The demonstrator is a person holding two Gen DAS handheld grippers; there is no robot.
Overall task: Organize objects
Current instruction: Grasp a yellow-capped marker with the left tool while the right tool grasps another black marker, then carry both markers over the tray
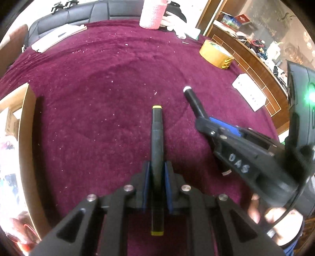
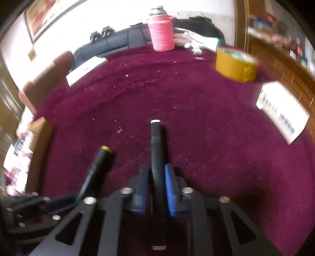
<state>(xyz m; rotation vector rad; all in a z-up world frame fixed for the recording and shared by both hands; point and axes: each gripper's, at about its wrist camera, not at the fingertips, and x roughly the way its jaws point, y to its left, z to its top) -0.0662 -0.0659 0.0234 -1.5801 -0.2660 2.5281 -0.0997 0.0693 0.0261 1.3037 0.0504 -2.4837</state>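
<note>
A black marker with yellow end caps (image 1: 157,141) runs lengthwise between the blue pads of my left gripper (image 1: 157,169), which is shut on it above the maroon cloth (image 1: 98,78). A second black marker with white ends (image 2: 156,149) sits clamped the same way in my right gripper (image 2: 157,173), shut on it. In the left wrist view the right gripper (image 1: 204,120) comes in from the right with the white-ended marker (image 1: 194,102) sticking out. The right wrist view shows the yellow-capped marker (image 2: 96,167) at lower left, with the left gripper blurred below it.
A roll of brown tape (image 1: 215,54) and a white box (image 1: 249,94) lie at the right of the cloth. A pink knitted cylinder (image 1: 151,14) stands at the far edge. An open cardboard box (image 1: 23,118) sits at the left. A wooden cabinet (image 1: 256,65) borders the right.
</note>
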